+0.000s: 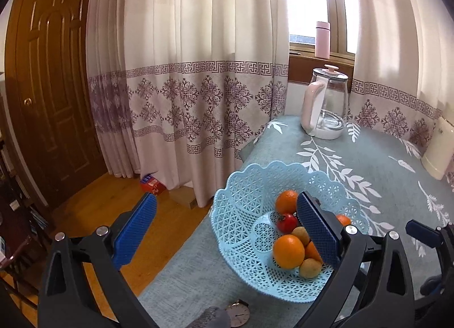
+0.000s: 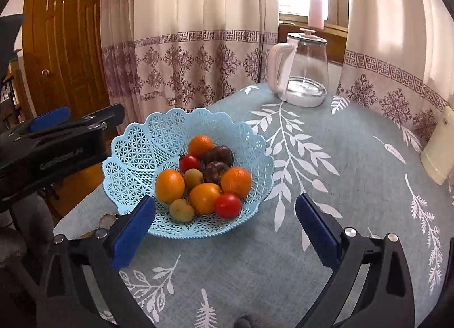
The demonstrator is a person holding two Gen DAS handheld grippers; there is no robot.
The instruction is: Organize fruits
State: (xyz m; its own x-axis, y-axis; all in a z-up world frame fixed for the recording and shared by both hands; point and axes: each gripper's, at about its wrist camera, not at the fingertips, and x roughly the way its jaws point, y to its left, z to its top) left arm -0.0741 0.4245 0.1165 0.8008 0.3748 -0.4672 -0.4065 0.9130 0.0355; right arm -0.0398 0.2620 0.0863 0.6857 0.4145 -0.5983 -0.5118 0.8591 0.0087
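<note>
Left wrist view close beside basket (image 1: 241, 200), right wrist view nearer table centre, both sharing basket

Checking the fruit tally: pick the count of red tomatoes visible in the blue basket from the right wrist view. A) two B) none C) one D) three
A: two red tomatoes lie in the blue basket, one behind the oranges, one at the front.

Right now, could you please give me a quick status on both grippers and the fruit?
Left gripper open, empty. Right gripper open, empty. Fruit all in blue basket on table. Nothing blocking.
</note>
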